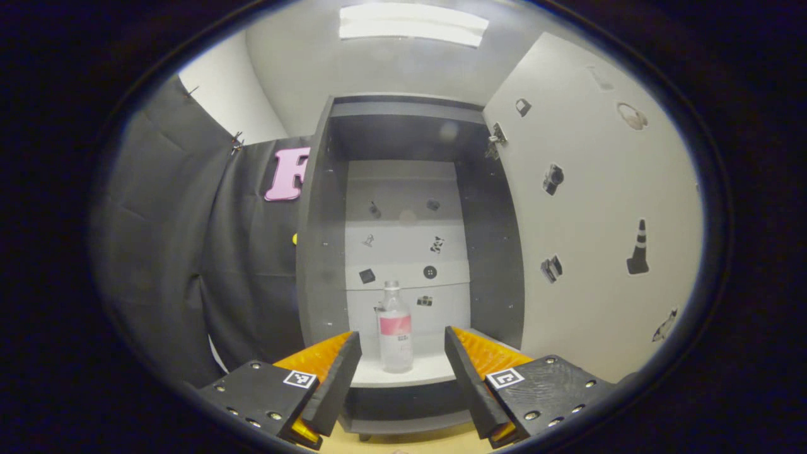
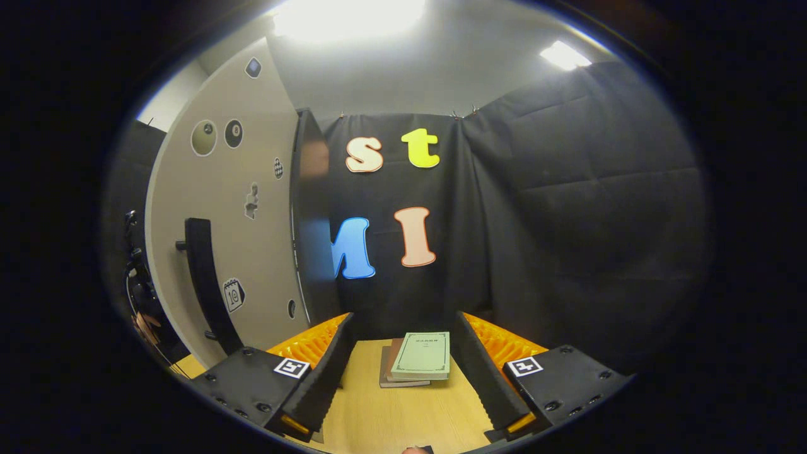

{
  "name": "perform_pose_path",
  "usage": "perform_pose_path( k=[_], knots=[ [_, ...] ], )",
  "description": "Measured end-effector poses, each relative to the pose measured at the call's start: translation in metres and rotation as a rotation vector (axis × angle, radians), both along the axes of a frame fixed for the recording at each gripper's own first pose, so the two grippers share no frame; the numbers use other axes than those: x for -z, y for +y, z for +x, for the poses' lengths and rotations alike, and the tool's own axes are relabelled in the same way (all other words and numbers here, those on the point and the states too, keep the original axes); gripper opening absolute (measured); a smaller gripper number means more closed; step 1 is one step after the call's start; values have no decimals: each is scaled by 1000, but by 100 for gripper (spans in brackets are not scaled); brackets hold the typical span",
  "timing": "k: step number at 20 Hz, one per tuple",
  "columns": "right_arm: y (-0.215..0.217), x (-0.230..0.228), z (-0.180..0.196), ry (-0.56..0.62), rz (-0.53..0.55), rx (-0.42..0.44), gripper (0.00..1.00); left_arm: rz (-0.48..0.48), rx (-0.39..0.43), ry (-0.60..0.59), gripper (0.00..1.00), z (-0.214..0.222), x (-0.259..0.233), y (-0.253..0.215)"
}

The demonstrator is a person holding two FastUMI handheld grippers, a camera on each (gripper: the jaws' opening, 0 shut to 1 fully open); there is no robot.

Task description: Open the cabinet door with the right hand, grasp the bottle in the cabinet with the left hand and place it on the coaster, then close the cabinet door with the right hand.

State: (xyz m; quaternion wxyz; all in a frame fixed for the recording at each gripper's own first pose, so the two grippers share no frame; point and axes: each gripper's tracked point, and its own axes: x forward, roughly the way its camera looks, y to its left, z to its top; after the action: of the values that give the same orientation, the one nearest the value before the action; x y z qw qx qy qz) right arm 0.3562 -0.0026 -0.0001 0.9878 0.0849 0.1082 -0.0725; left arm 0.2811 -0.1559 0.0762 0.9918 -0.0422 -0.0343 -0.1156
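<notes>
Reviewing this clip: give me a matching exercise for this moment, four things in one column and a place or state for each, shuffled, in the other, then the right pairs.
Things:
1. bottle
2. cabinet door
3. books
4. left gripper

Places or states:
A. stacked on the wooden table
B. swung open, stickers on its inner face
C. open, lined up with the bottle, not touching it
D. upright on the cabinet's white shelf

Pairs: 1-D, 2-B, 3-A, 4-C
</notes>
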Motion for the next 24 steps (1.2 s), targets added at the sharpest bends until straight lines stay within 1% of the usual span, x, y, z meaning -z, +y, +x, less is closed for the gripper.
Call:
perform_pose_path(
  k=[2,3,5,7,9,10,12,13,14,15,16,18,19,20,21,23,24],
  knots=[
    [-5,8,4,12,20,45,98,-3,28,12,80,22,0,-3],
    [-6,12,6,19,30,64,98,4,38,15,82,32,1,-2],
    [-10,19,8,31,48,97,98,29,43,22,80,55,7,-3],
    [-13,25,6,41,49,125,98,42,56,45,82,73,17,-6],
    [-16,29,4,52,33,157,98,33,77,74,80,91,30,-11],
    [-18,29,3,55,24,169,92,25,86,86,80,99,36,-12],
    [-16,31,2,63,8,192,92,16,97,98,82,113,43,-15],
    [-16,31,1,65,2,204,92,17,100,101,80,121,48,-17],
    [-17,32,0,69,-4,217,98,19,102,102,82,128,51,-19],
    [-18,33,-1,73,-8,233,92,19,104,104,82,136,54,-20],
    [-19,35,-3,76,-9,248,92,17,107,105,80,143,57,-21],
    [-17,35,-5,79,-5,272,92,7,100,114,82,156,63,-20],
    [-17,37,-5,80,-6,280,98,3,96,122,82,162,67,-19],
    [-16,37,-6,82,-10,287,98,-1,93,128,80,165,70,-18],
    [-16,37,-7,86,-15,293,98,-3,97,135,82,169,72,-19],
    [-14,38,-8,91,-23,301,98,-7,109,142,82,176,77,-20],
    [-13,38,-8,91,-24,302,98,-7,114,146,80,181,81,-21]
  ],
)
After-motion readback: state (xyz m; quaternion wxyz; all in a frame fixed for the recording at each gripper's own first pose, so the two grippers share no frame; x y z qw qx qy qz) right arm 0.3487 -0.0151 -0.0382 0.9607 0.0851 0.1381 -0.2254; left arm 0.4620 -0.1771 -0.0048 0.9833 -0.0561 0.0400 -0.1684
